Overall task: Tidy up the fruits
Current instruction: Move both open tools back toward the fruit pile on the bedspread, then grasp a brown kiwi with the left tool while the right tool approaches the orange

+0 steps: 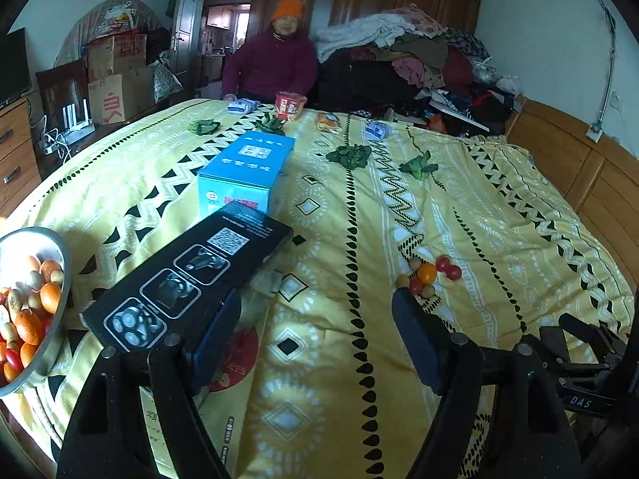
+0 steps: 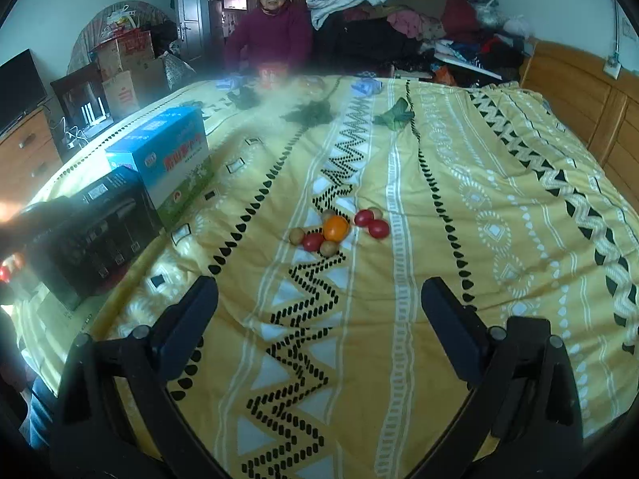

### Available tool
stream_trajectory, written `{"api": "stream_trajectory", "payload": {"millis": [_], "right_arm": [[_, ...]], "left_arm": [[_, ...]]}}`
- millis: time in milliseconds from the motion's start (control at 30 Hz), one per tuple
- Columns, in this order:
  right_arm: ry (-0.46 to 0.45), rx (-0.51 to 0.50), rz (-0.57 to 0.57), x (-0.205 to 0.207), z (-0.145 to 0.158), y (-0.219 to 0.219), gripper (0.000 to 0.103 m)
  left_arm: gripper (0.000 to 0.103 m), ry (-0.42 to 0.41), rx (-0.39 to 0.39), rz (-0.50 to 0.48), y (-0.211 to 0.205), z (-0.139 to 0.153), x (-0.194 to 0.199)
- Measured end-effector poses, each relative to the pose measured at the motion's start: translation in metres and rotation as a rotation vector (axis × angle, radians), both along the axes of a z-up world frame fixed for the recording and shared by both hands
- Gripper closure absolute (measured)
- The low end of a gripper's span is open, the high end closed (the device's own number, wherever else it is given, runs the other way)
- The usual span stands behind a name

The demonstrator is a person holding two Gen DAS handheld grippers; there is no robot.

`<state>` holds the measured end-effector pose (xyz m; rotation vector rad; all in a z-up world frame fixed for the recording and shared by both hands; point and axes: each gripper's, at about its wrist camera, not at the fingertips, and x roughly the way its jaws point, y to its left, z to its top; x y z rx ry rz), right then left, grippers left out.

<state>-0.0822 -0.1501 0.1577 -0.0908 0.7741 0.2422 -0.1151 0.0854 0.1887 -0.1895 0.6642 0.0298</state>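
A small cluster of loose fruit lies on the yellow patterned bedspread: an orange, red cherry tomatoes and small brownish fruits. A metal bowl holding several oranges, tomatoes and brown fruits sits at the left edge of the left wrist view. My left gripper is open and empty, above the bedspread, with the cluster just beyond its right fingertip. My right gripper is open too, nothing between its fingers, and the cluster lies ahead of it.
A black carton and a blue carton lie between bowl and cluster. Leafy greens, packets and a red noodle cup are farther back. A person sits beyond the bed, beside a clothes pile.
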Motion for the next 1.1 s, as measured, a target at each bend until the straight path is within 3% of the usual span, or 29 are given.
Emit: {"api": "stream_trajectory", "payload": {"millis": [267, 400, 633, 833, 1100], "right_arm": [[0.141, 0.092, -0.039, -0.009, -0.060, -0.051, 0.003], [0.160, 0.133, -0.033, -0.008, -0.070, -0.067, 0.009], [0.166, 0.170, -0.066, 0.006, -0.077, -0.093, 0.010], [0.187, 0.204, -0.107, 0.020, -0.087, -0.113, 0.010], [0.204, 0.225, -0.084, 0.035, -0.096, -0.110, 0.010]], "left_arm": [[0.026, 0.089, 0.014, -0.162, -0.053, -0.039, 0.035], [0.047, 0.155, 0.011, -0.242, -0.080, -0.068, 0.076], [0.064, 0.264, 0.053, -0.327, -0.114, -0.127, 0.158], [0.065, 0.328, 0.090, -0.326, -0.123, -0.166, 0.199], [0.065, 0.269, 0.073, -0.259, -0.115, -0.164, 0.219]]}}
